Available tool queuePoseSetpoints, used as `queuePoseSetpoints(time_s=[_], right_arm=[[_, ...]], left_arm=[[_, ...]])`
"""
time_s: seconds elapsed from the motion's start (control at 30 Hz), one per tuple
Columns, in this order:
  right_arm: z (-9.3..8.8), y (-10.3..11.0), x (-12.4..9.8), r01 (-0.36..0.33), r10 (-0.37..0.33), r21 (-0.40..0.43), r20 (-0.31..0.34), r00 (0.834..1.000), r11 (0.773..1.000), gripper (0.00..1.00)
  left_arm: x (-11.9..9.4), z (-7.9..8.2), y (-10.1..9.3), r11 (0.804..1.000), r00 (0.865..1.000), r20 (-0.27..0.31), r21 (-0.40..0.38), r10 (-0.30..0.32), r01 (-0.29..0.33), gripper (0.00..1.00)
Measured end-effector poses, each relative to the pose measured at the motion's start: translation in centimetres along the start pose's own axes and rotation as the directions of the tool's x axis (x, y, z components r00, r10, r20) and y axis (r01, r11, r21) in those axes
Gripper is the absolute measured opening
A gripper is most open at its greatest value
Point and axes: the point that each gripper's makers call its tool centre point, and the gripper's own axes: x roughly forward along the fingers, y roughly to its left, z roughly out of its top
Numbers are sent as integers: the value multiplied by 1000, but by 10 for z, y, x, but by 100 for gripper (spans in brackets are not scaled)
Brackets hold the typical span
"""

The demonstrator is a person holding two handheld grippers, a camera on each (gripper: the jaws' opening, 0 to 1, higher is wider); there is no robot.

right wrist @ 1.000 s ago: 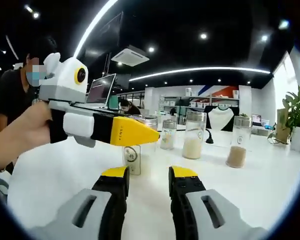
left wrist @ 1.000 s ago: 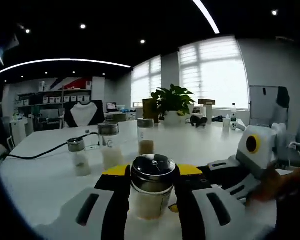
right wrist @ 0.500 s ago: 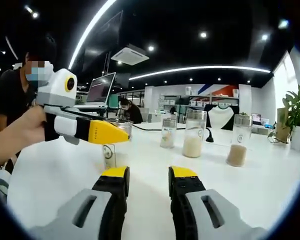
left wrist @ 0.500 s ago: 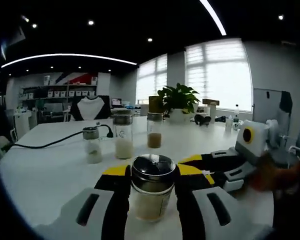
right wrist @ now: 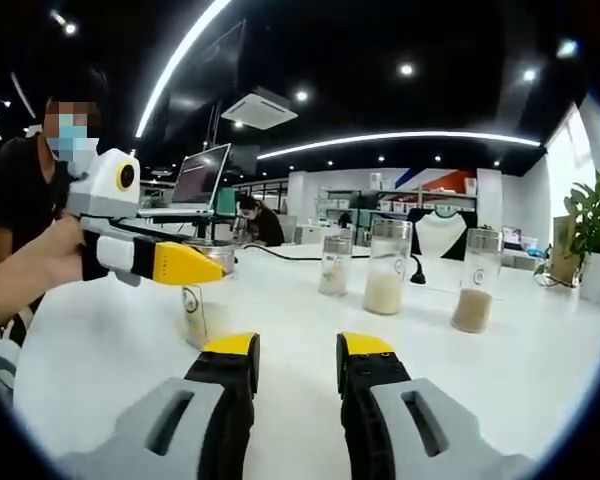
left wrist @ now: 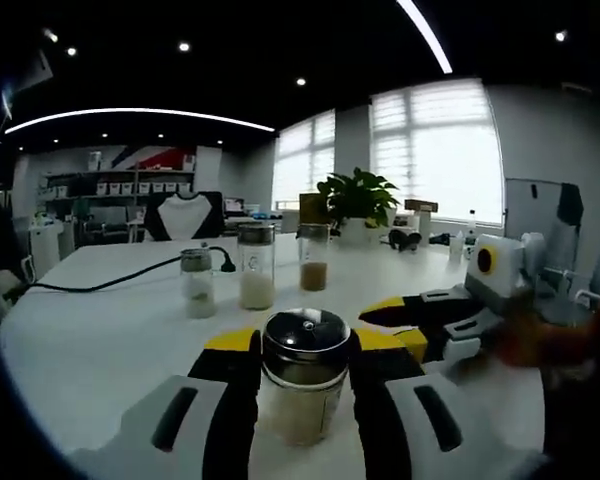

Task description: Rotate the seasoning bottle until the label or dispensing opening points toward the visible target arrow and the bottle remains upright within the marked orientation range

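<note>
The seasoning bottle (left wrist: 304, 385) stands upright on the table (left wrist: 100, 350), between the jaws of the left gripper (left wrist: 302, 372). Behind it, three jars (left wrist: 257, 279) stand in a row. A plant (left wrist: 358, 200) sits farther back. The right gripper (left wrist: 420, 318) is to the right, near the bottle.

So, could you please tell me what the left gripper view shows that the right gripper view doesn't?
Left gripper view: the seasoning bottle and its steel lid from above, gripped between the left gripper's jaws, right gripper alongside. Right gripper view: the bottle's side label, a laptop, the hand holding the left gripper. Both: three jars on the white table.
</note>
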Motion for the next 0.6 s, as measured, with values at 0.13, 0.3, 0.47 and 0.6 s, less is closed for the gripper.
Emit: queuePoseSetpoints(time_s=[0.13, 0.3, 0.47, 0.6], right_arm=[[0, 0, 0, 1, -1, 2, 0, 1000, 1000, 29], [0, 1, 0, -3, 3, 1, -1, 1000, 1000, 29], [0, 1, 0, -7, 7, 5, 0, 1000, 1000, 29], [0, 1, 0, -7, 7, 6, 0, 1000, 1000, 29]], left_arm=[[-7, 4, 3, 1000, 1000, 7, 17, 4, -4, 36], [-16, 4, 12, 999, 1000, 2, 23, 27, -27, 36], [-25, 6, 18, 998, 999, 5, 30, 50, -50, 32], [-24, 5, 19, 998, 998, 2, 37, 60, -60, 32]])
